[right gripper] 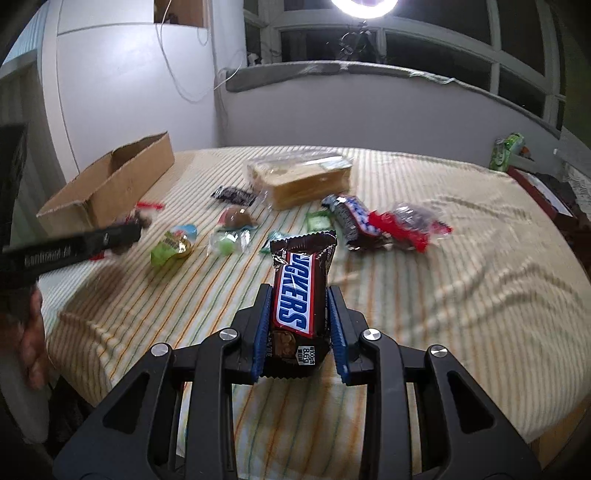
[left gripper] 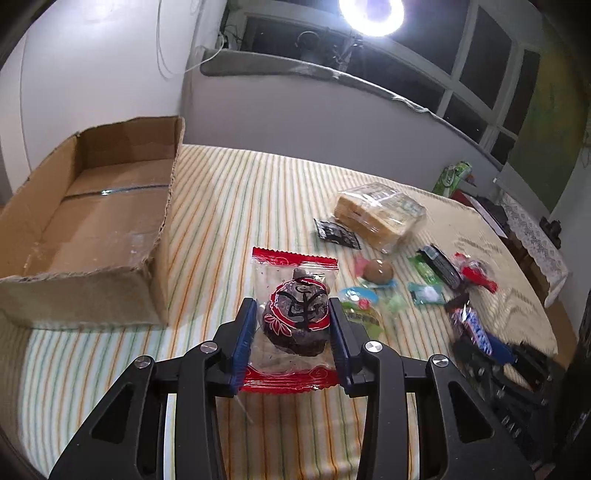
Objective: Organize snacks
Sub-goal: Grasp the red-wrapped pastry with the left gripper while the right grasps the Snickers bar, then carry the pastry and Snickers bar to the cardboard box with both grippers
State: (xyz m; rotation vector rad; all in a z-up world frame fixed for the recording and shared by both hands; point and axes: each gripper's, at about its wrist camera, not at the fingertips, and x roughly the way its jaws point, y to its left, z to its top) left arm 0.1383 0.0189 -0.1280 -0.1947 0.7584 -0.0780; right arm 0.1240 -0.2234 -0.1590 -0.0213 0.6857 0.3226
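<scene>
A striped cloth (left gripper: 236, 206) in cream, orange and green covers the bed (right gripper: 461, 266), which stands against a pale wall under a row of dark windows (left gripper: 476, 66). A bright ring lamp (left gripper: 371, 14) glares at the top of both views. An open cardboard box (left gripper: 92, 221) sits at the far left of the bed, its inside bare.

The left claw (left gripper: 293, 332) pinches a clear, red-edged packet holding a dark cake (left gripper: 295, 321), lifted just above the cloth near the box's right wall. The right claw (right gripper: 299, 325) pinches a brown chocolate bar (right gripper: 295, 295) upright between its blue pads, held over the near middle of the bed.

Beyond both claws lie loose snacks: a wrapped block of wafers (right gripper: 299, 181) farthest away, a small black sachet (left gripper: 336, 234), a brown egg-shaped sweet (left gripper: 378, 271), green packets (right gripper: 173, 245) and a red-and-blue wrapper (right gripper: 369, 221).
</scene>
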